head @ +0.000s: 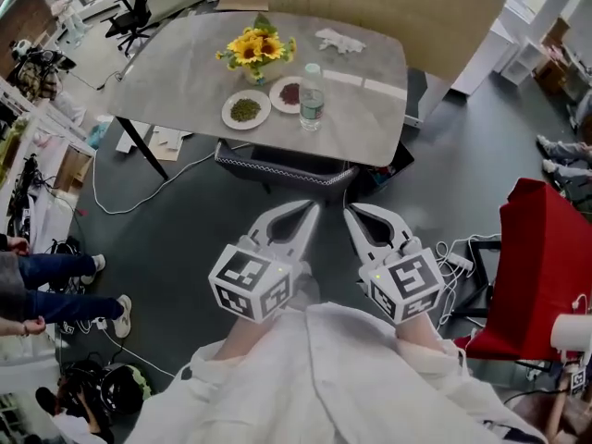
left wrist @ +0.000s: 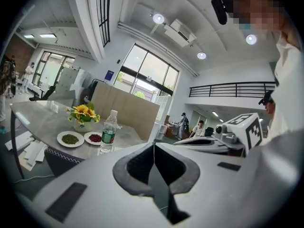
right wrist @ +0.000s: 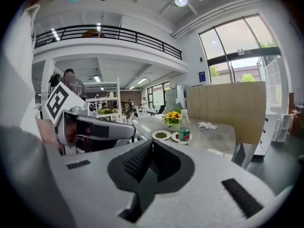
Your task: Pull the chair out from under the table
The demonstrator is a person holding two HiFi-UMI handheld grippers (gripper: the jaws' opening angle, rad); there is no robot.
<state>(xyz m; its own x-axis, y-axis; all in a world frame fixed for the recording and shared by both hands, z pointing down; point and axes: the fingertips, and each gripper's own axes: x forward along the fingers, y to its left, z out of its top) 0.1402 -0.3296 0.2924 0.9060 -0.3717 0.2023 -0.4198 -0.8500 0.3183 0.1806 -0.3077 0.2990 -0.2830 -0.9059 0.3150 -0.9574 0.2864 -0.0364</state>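
Ahead, chair [head: 282, 167] tucked under table [head: 176, 72], bottle [head: 312, 98], plates [head: 246, 109], sunflowers [head: 256, 48] on top.

The table [head: 176, 77] hides most of the chair [head: 282, 168].

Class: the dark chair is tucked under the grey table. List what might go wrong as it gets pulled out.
The left claw and right claw are shut, short of the dark chair; unopened, they would only bump it.
A jolt to the grey table may topple the clear plastic water bottle near that edge.
The white floor cable beside the chair might snag.
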